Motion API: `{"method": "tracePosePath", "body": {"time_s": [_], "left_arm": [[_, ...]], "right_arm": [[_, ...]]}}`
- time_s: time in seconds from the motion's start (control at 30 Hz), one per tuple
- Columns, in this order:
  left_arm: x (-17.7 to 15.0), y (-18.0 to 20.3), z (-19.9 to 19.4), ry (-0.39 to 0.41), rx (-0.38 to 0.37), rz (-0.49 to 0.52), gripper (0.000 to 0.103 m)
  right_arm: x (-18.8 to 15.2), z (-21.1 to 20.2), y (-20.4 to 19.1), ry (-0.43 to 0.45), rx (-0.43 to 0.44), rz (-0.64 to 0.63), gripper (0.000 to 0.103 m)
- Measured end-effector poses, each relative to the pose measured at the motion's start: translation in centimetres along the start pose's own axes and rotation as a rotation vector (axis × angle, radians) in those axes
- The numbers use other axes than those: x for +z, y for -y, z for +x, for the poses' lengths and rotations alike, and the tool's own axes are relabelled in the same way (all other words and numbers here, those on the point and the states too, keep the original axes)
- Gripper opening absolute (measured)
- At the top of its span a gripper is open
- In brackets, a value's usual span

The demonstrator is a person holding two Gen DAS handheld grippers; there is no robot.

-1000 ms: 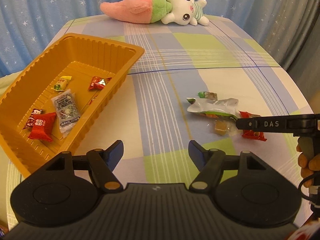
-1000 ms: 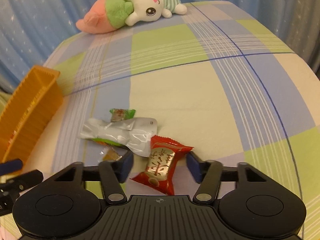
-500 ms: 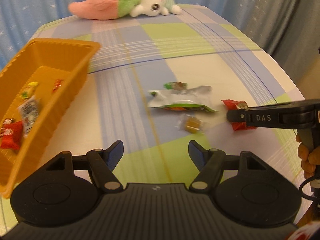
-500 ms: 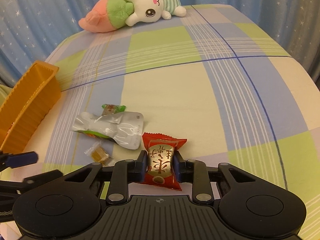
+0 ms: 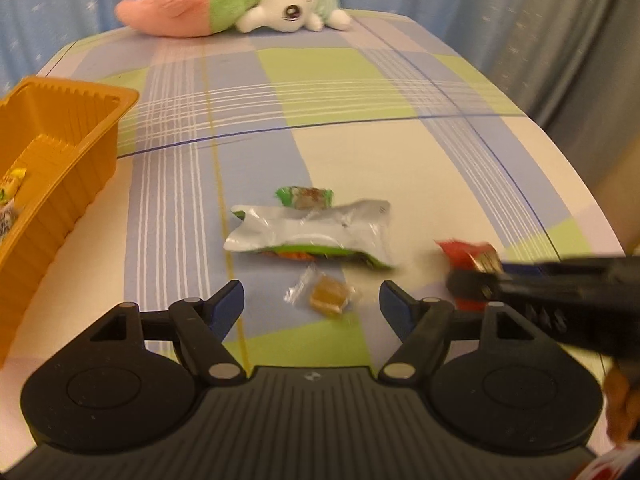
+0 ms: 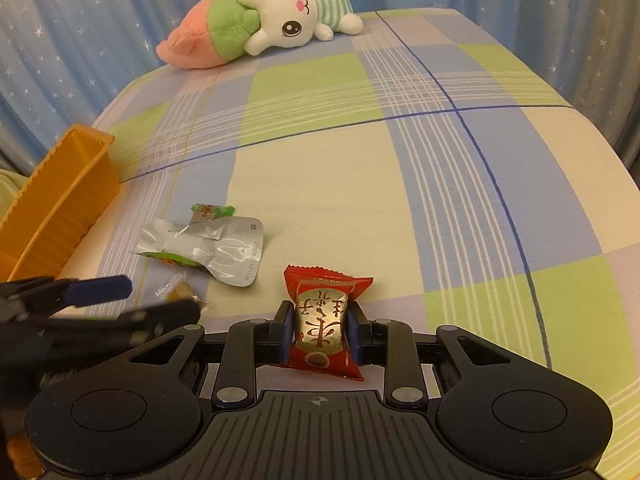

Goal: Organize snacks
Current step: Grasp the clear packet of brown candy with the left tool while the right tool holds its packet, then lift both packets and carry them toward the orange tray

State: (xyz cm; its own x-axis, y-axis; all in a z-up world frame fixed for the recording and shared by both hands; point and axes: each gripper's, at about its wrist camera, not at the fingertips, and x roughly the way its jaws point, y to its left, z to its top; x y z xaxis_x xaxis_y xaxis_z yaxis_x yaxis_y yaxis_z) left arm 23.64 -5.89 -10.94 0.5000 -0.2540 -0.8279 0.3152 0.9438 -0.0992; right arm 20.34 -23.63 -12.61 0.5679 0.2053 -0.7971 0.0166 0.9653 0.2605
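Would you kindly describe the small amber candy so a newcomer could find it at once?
On the plaid tablecloth, right of the orange tray, lies a crumpled silver pouch. Just nearer the open left gripper sits the amber candy: the only clear-wrapped brown cube.

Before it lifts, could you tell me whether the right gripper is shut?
Shut: the right gripper has both pads pressed against the red candy.

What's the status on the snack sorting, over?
Right gripper shut on red snack. Left gripper open over brown candy. Path clear.
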Motion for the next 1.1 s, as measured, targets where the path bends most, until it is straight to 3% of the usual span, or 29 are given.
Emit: {"method": "tracePosePath", "body": {"time_s": [0.23, 0.47, 0.7, 0.83, 1.1], "left_arm": [[0.0, 0.4, 1.4, -0.002, 0.098, 0.028, 0.071], [-1.1, -0.5, 0.5, 0.012, 0.095, 0.056, 0.066], [-1.0, 0.2, 0.4, 0.028, 0.06, 0.13, 0.042], [-1.0, 1.0, 0.4, 0.022, 0.027, 0.174, 0.02], [-1.4, 0.7, 0.1, 0.014, 0.045, 0.153, 0.02]], "right_arm": [[0.0, 0.0, 0.5, 0.003, 0.018, -0.006, 0.028], [-0.1, 0.0, 0.5, 0.004, 0.022, -0.016, 0.028], [0.0, 0.0, 0.5, 0.002, 0.025, -0.024, 0.028], [0.0, 0.0, 0.5, 0.002, 0.025, -0.021, 0.028], [0.3, 0.2, 0.6, 0.0, 0.022, -0.005, 0.028]]}}
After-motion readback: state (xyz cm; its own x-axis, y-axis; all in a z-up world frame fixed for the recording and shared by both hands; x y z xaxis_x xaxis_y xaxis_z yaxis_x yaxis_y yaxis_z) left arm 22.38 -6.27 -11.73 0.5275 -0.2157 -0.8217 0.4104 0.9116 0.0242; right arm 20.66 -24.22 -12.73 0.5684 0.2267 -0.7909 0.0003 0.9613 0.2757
